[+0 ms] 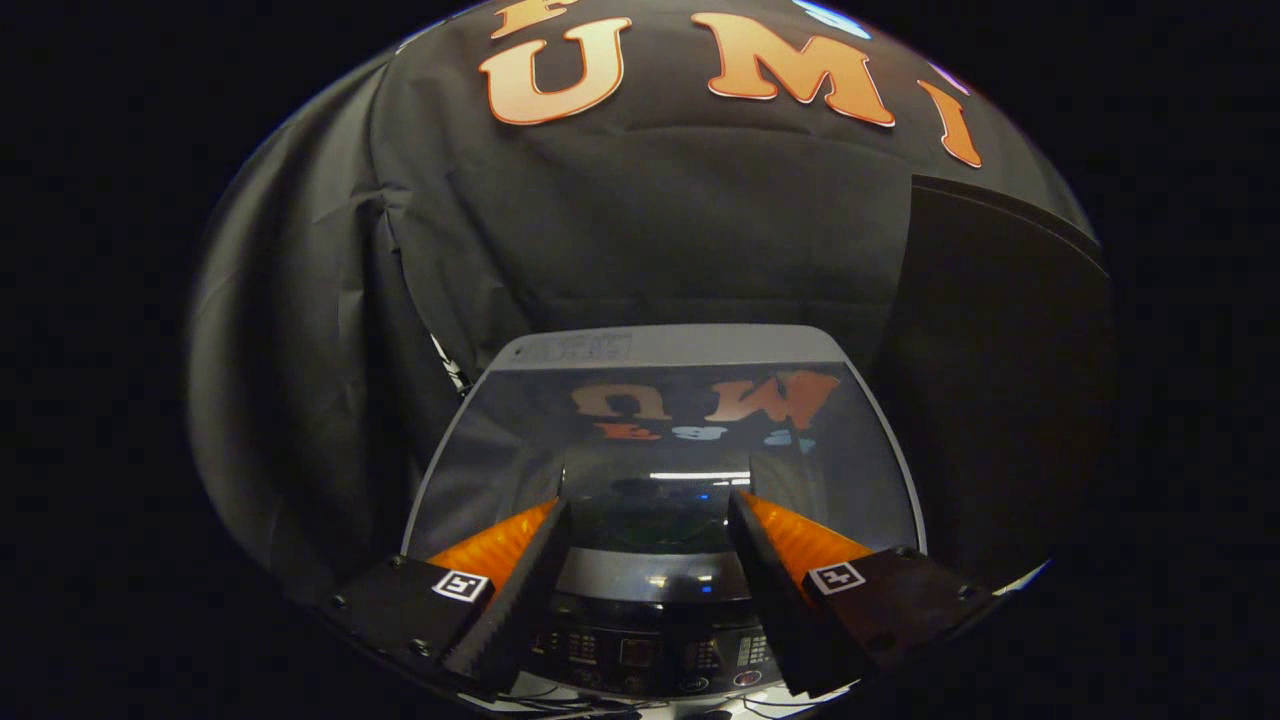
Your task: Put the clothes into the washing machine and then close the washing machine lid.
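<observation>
Washing machine point(665, 450) seen from above and from its front side, set against the black cloth wall point(640, 230). Top-loading type, pale grey body with rounded corners. Lid point(660, 440) down flat over the opening, made of dark glossy glass in a grey frame, mirroring the wall behind and a bright strip of light. Grey band point(650, 577) along the near edge of the lid, then a dark control panel point(640, 650) with rows of small buttons and a little display, too small to make out. Long axis running straight ahead, away from the fingers toward the wall; control panel at the near end, hinge side at the far end by the cloth. Narrow grey strip with a faint label along that far edge. Gripper point(648, 515) above the near end of the machine, fingers spread wide apart and holding nothing, tips over the front part of the lid, control panel showing between them. Whether the tips touch the glass cannot be told.
</observation>
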Motion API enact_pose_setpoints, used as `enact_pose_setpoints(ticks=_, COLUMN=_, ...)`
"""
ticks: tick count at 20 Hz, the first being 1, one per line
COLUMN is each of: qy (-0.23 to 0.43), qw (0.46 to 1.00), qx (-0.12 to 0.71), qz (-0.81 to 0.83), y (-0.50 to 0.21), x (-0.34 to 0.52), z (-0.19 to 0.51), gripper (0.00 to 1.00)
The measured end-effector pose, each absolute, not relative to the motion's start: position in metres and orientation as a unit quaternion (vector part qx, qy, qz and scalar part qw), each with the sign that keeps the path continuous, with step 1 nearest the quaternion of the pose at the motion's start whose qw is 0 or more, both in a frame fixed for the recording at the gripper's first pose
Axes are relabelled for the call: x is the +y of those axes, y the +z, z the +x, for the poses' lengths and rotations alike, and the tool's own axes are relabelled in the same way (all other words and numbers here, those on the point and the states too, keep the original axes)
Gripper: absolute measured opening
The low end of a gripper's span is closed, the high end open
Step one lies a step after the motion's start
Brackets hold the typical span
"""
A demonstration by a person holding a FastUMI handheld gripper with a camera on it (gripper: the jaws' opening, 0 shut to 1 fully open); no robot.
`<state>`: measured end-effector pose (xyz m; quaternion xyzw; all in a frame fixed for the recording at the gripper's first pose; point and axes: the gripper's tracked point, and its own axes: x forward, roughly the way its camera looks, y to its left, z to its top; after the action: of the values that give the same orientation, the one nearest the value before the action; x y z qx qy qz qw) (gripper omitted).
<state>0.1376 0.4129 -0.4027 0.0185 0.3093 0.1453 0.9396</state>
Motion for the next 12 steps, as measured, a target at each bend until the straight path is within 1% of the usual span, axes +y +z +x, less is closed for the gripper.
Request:
enact_pose_setpoints(ticks=2, qy=0.146, qw=0.940, qx=0.307, qz=0.019, y=-0.396, x=0.411, z=0.139, gripper=1.00)
enact_pose_setpoints(ticks=5, qy=0.145, qw=0.947, qx=0.287, qz=0.021, y=-0.365, x=0.407, z=0.141, gripper=1.00)
enact_pose_setpoints(ticks=9, qy=0.154, qw=0.962, qx=0.223, qz=0.030, y=-0.282, x=0.392, z=0.138, gripper=0.99)
enact_pose_setpoints(ticks=12, qy=0.142, qw=0.975, qx=0.169, qz=0.020, y=-0.213, x=0.369, z=0.120, gripper=0.99)
